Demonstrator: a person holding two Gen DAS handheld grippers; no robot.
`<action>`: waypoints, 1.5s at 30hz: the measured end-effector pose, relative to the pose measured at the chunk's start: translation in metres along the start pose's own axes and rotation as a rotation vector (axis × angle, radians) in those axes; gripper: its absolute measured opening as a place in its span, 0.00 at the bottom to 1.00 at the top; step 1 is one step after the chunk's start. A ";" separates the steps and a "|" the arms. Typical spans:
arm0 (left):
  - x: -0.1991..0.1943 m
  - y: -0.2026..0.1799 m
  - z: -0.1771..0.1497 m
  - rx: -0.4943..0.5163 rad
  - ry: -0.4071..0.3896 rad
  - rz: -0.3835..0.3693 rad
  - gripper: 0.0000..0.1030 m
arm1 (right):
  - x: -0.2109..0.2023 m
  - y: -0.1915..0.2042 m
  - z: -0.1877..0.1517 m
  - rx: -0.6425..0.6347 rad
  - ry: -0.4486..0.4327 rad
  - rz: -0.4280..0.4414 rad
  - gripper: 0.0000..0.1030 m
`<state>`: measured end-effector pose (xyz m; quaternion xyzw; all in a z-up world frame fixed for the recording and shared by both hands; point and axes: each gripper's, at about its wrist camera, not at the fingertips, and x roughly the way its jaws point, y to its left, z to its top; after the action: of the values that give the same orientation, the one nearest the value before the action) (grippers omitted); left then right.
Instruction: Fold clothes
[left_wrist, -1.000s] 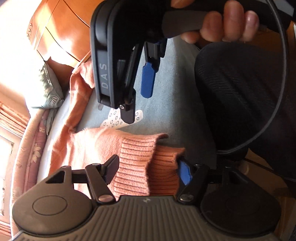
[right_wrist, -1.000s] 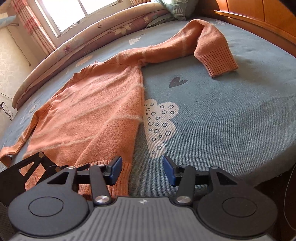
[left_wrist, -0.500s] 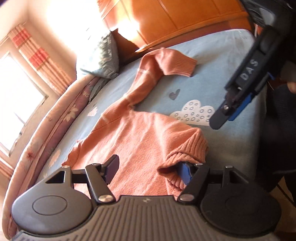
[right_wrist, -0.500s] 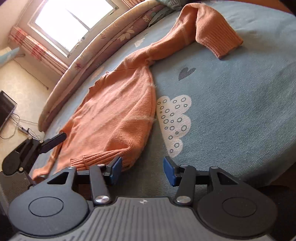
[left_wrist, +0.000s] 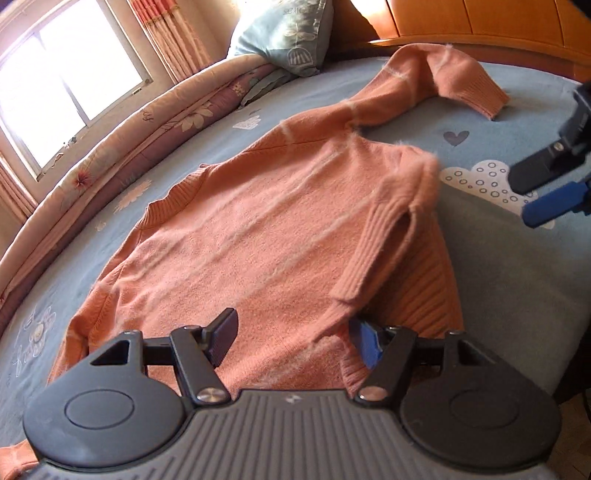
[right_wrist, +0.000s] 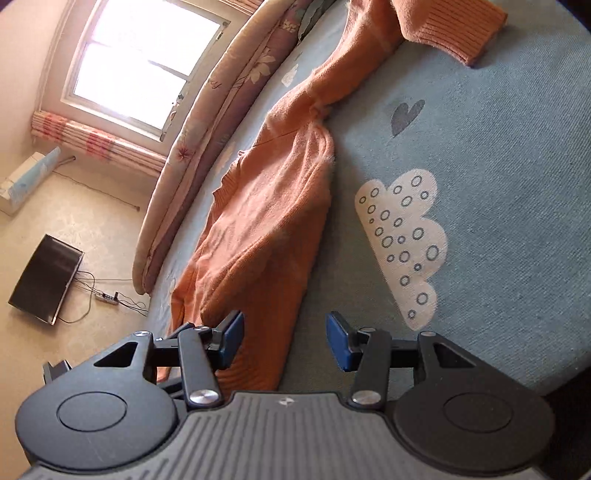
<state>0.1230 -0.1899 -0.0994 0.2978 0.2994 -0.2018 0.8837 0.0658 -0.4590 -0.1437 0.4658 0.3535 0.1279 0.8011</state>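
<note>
An orange knit sweater (left_wrist: 258, 229) lies spread on the blue bed sheet (left_wrist: 498, 258), one sleeve stretched toward the headboard. Its ribbed hem corner (left_wrist: 373, 258) is lifted and turned back over the body. My left gripper (left_wrist: 295, 338) has its jaws wide apart over the hem; knit fabric drapes against the right blue pad (left_wrist: 365, 347). My right gripper (right_wrist: 284, 341) is open and empty above the sweater's (right_wrist: 266, 221) right edge; it also shows in the left wrist view (left_wrist: 546, 192).
A cloud print (right_wrist: 402, 240) and a heart print (right_wrist: 406, 114) mark the sheet. A rolled floral quilt (left_wrist: 122, 147) and a pillow (left_wrist: 284, 33) lie along the far side by the wooden headboard (left_wrist: 480, 18). A dark screen (right_wrist: 44, 277) lies on the floor.
The left gripper has swung from low at the hem up over the sweater, drawing the ribbed hem corner up and back. The right gripper has risen and tilted, staying open.
</note>
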 end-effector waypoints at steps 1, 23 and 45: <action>-0.001 -0.001 0.000 0.002 -0.005 -0.008 0.65 | 0.004 0.001 0.002 0.019 0.001 0.024 0.53; -0.054 -0.012 -0.010 -0.025 -0.138 -0.223 0.69 | 0.033 0.058 0.004 -0.140 -0.005 -0.177 0.24; -0.066 0.005 -0.020 -0.051 -0.125 -0.146 0.70 | 0.001 0.005 -0.002 -0.111 0.036 -0.291 0.31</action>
<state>0.0680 -0.1615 -0.0677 0.2394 0.2698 -0.2759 0.8909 0.0652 -0.4543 -0.1406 0.3622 0.4238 0.0382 0.8293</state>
